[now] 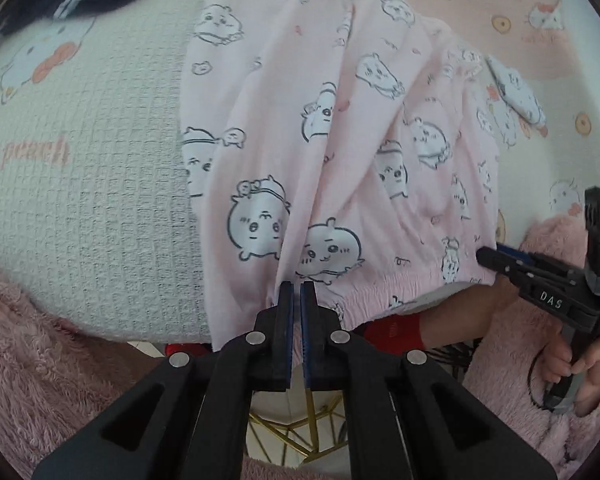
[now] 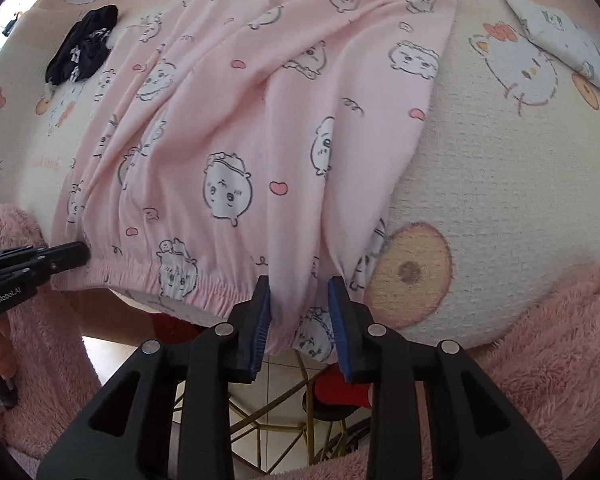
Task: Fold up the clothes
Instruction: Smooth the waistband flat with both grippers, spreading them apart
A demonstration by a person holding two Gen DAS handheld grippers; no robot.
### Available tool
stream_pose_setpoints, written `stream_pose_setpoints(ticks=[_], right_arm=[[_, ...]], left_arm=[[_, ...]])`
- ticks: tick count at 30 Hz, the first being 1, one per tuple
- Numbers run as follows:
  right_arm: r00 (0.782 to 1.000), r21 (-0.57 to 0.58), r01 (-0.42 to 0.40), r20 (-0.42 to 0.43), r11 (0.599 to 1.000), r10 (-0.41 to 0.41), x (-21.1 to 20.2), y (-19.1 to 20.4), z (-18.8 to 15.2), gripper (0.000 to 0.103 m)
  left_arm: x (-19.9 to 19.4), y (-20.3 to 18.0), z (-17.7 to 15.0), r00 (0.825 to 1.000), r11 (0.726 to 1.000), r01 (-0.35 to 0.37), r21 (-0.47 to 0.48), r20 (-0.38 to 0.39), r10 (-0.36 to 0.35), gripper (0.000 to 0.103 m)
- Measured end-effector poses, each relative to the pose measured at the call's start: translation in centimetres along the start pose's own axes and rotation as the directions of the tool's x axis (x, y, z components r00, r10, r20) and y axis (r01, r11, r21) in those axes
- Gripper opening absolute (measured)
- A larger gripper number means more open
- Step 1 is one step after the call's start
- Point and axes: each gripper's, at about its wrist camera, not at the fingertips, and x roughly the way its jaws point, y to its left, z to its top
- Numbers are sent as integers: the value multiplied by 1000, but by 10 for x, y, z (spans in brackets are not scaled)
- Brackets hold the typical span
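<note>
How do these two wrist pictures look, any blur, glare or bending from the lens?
Left wrist view: even daylight, no glare, pink cartoon-print pyjama trousers sharp, edges bowed, corners dark. Right wrist view: same soft light, a bright window blown out at top left, black crumpled garment slightly soft near the rim.

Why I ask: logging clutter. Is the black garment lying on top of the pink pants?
No, the black garment lies on the blanket beside the pink pants, left of them in the right wrist view.

Left tongs (image 1: 297, 292) pinched shut, pointing steeply down; right tongs (image 2: 299, 300) parted, pads apart.
</note>
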Motion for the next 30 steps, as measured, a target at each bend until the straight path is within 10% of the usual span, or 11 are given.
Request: stream_pose_setpoints(ticks=[3, 11, 18, 23, 30], right_arm=[[993, 106, -94, 76, 990, 87, -19, -16, -3, 31], [997, 237, -63, 64, 969, 50, -18, -46, -8, 39], [992, 107, 121, 29, 987, -124, -11, -24, -11, 43], [999, 195, -10, 42, 981, 2, -26, -44, -21, 45], [999, 193, -31, -11, 981, 34, -17, -39, -32, 45]], left_arm=[[-28, 20, -6, 992, 985, 110, -130, 77, -100, 4], [2, 26, -27, 997, 979, -74, -192, 6, 76, 6], [0, 33, -27, 967, 951, -236, -199, 44, 249, 5], [3, 53, -43, 1000, 954, -8, -300, 4, 10, 5], [-2, 66, -59, 997, 932, 75, -354, 26, -70, 6]])
